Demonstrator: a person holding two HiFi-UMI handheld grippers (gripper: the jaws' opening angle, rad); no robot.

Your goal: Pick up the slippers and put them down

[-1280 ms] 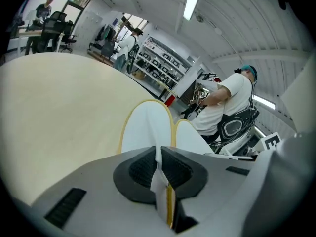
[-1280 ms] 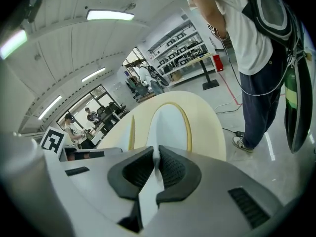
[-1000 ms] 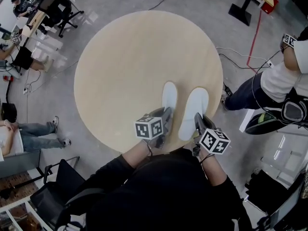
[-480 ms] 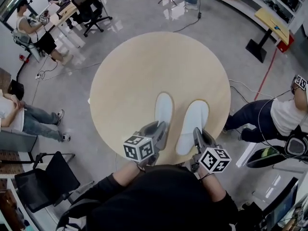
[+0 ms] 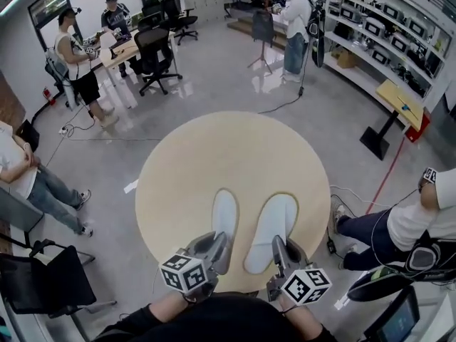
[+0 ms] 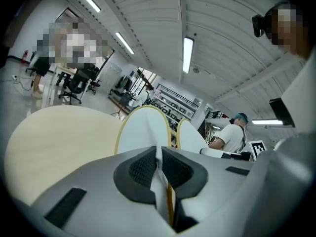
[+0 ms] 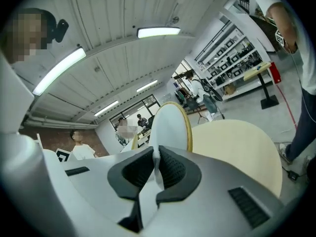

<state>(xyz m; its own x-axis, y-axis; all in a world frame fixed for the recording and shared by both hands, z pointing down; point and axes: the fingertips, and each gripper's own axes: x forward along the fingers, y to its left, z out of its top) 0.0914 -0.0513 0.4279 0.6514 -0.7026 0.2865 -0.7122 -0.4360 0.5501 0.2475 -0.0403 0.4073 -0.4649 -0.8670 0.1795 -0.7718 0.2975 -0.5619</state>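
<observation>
Two white slippers with thin yellow edges are held side by side above the round beige table (image 5: 192, 162). My left gripper (image 5: 216, 246) is shut on the heel of the left slipper (image 5: 224, 216). My right gripper (image 5: 278, 250) is shut on the heel of the right slipper (image 5: 272, 230). In the left gripper view the gripper (image 6: 159, 169) pinches the left slipper (image 6: 143, 130), which juts out over the table (image 6: 59, 137), with the right slipper (image 6: 190, 137) beside it. In the right gripper view the gripper (image 7: 155, 169) clamps the right slipper (image 7: 170, 125) over the table (image 7: 232, 147).
A seated person (image 5: 399, 223) is close to the table's right side, with cables (image 5: 356, 194) on the floor. A standing person (image 5: 32, 173) and a black chair (image 5: 43, 280) are at the left. Desks, office chairs (image 5: 153, 55) and shelves (image 5: 385, 34) line the back.
Both grippers have risen, lifting the slippers off the tabletop by their heels. The head view has tilted up and now shows much more of the room beyond the table.
</observation>
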